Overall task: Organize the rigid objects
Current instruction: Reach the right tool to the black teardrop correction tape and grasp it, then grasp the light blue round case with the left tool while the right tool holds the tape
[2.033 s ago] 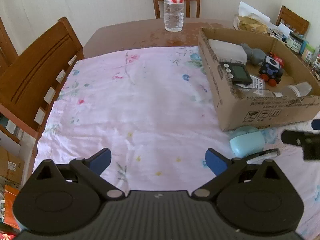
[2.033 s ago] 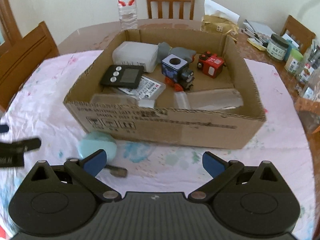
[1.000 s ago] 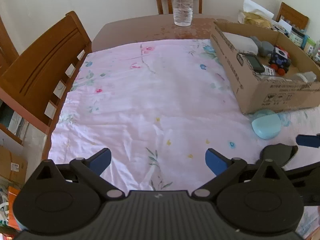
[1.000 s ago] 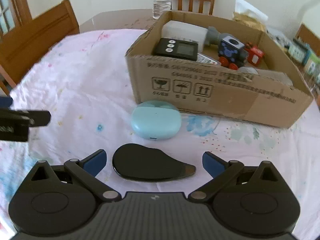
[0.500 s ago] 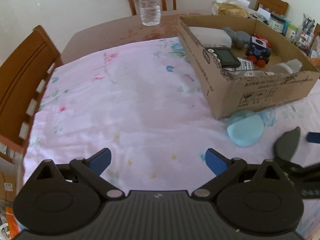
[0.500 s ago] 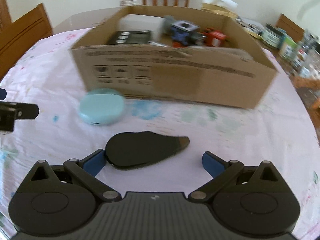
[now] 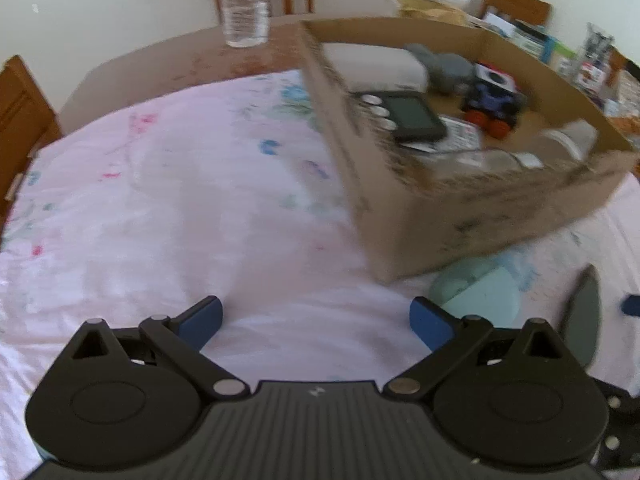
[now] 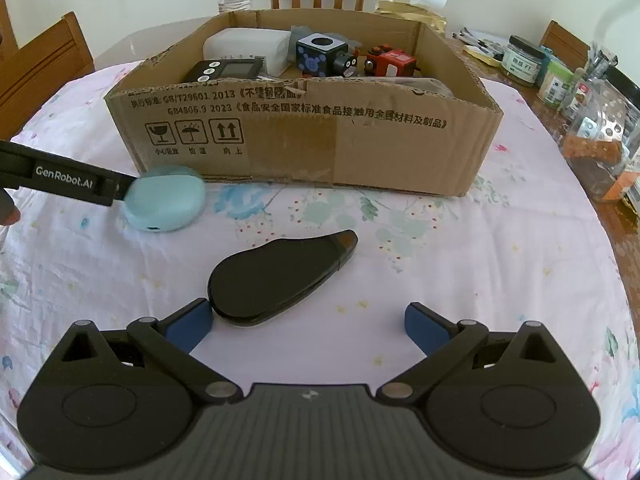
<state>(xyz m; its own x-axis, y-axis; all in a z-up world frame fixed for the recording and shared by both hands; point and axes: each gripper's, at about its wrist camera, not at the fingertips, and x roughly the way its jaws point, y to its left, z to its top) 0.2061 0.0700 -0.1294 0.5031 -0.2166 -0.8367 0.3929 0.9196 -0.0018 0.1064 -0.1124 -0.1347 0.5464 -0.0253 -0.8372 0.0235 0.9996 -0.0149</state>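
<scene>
Left wrist view: left tool (image 7: 316, 315) is spread wide, nothing between its blue pads, low over the pink floral cloth (image 7: 180, 208) covering the surface. Picture is smeared w/ motion. Its right pad sits just beside the pale-blue rounded plastic case (image 7: 478, 292), which lies touching or nearly touching the near corner of the open brown cardboard box (image 7: 404, 216). Flat black teardrop-shaped object (image 7: 584, 314) shows at far right, edge-on from here. Risk, as a guess: closing now probably catches only the case's rim, so it could squirt away or jam against the box wall.

Right wrist view: right tool (image 8: 308, 322) also wide open, gripping nothing. The teardrop object (image 8: 280, 276) lies flat on the cloth, well short of the box (image 8: 304, 140), its broad end touching or just beside the tool's left pad. Long axis runs diagonally: fat end near-left, narrow tip pointing far-right toward the box. Risk: it's off-centre btw the pads and very thin, so closing may only shove or spin it; fingers could snag cloth instead. The left tool's arm (image 8: 60, 178) overlaps the blue case (image 8: 164, 198) from this angle; the two tools are working close together, so a bump is possible.
</scene>
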